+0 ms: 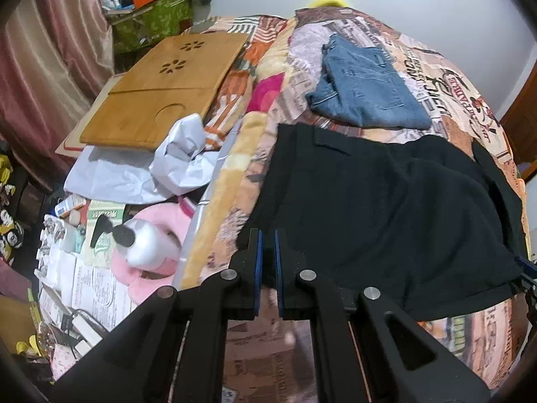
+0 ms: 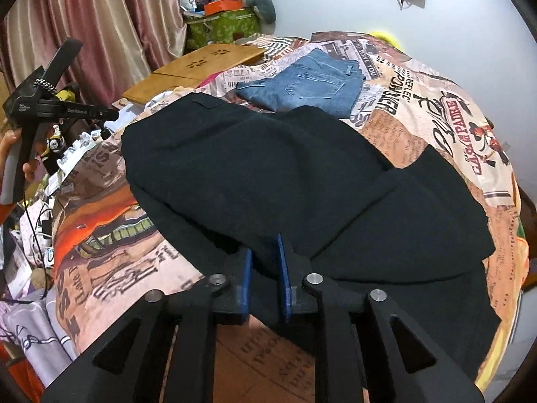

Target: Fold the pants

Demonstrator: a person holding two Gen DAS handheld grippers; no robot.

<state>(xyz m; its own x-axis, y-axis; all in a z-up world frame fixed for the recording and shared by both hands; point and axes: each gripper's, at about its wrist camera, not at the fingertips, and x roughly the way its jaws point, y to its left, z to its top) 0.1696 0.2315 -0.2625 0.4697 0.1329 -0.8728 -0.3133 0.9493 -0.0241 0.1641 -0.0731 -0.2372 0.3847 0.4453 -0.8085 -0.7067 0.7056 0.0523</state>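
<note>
Across the newspaper-print bedspread (image 2: pixel 436 107) lie the black pants (image 2: pixel 268 174), spread from about nine o'clock to three o'clock in my right wrist view, with one layer folded over and its edge running diagonally toward five o'clock. My right gripper (image 2: pixel 265 268) sits at the pants' near edge at six o'clock; its blue-padded jaws stand a narrow gap apart with dark cloth between them, but I cannot tell whether they pinch it or merely straddle it. My left gripper (image 1: pixel 267 262) is at the pants' near-left corner at six o'clock in its own view, jaws almost together with a thin slit between the blue pads; whether cloth is caught there I cannot tell. From the right view that left gripper (image 2: pixel 37 107) shows at nine o'clock, held in my left hand (image 2: pixel 13 154) off the bed's side. Beyond the black pants, at twelve o'clock, folded blue jeans (image 2: pixel 302 84) rest on the bedspread, just beside the black fabric. A bamboo lap tray (image 1: pixel 167 90) lies at ten o'clock in the left view, with a white plastic bag (image 1: pixel 174 158) crumpled against its near edge.
</note>
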